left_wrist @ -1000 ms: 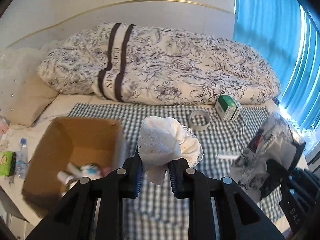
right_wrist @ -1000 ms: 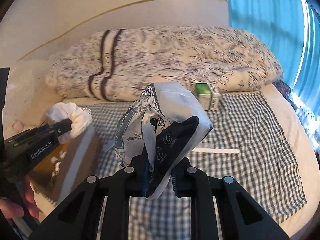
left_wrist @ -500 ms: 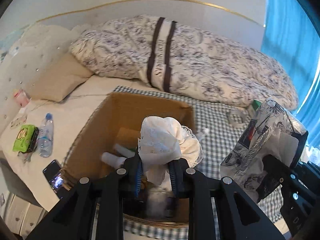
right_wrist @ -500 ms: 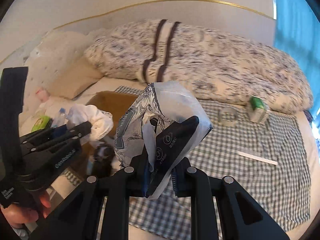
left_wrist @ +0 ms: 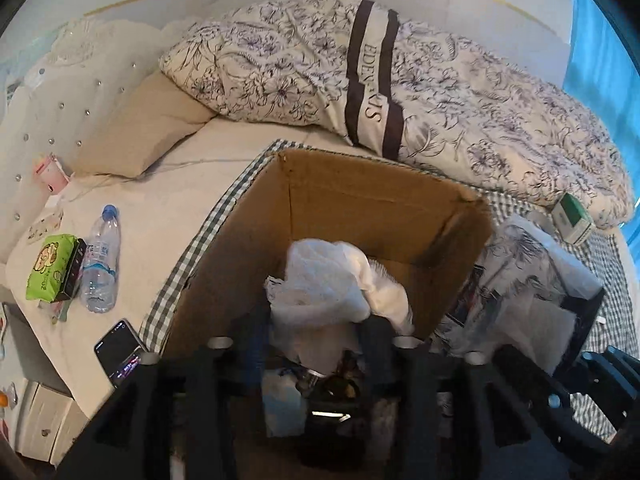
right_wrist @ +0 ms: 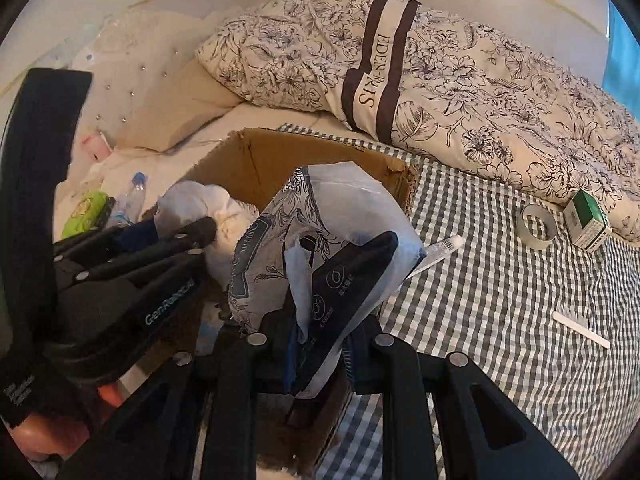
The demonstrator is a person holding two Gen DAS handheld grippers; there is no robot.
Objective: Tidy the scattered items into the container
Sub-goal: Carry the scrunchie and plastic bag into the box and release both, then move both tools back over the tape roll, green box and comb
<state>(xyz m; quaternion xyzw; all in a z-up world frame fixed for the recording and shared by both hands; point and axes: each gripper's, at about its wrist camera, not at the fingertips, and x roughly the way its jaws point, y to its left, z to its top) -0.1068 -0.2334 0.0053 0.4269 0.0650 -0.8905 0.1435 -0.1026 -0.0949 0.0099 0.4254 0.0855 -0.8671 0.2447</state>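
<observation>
The open cardboard box (left_wrist: 360, 208) stands on the checked cloth, with several small items at its bottom. My left gripper (left_wrist: 316, 332) is over the box, its fingers spread apart and blurred. The white lace cloth (left_wrist: 320, 280) sits loosely between them, above the box's inside. In the right wrist view the same cloth (right_wrist: 224, 216) shows at the left gripper's tip, over the box (right_wrist: 280, 152). My right gripper (right_wrist: 324, 332) is shut on a floral-printed plastic packet (right_wrist: 340, 232) and holds it at the box's right edge. That packet (left_wrist: 532, 280) also appears right of the box.
On the checked cloth (right_wrist: 500, 280) right of the box lie a white tube (right_wrist: 440, 250), a tape roll (right_wrist: 538, 226), a green box (right_wrist: 588, 220) and a white strip (right_wrist: 580, 324). Left of the box lie a water bottle (left_wrist: 100, 264), a green pack (left_wrist: 50, 268) and a phone (left_wrist: 120, 352). A floral duvet (left_wrist: 440, 92) lies behind.
Both grippers moved left to the box. The left gripper's fingers have spread apart around the lace cloth. The right gripper keeps its hold on the packet.
</observation>
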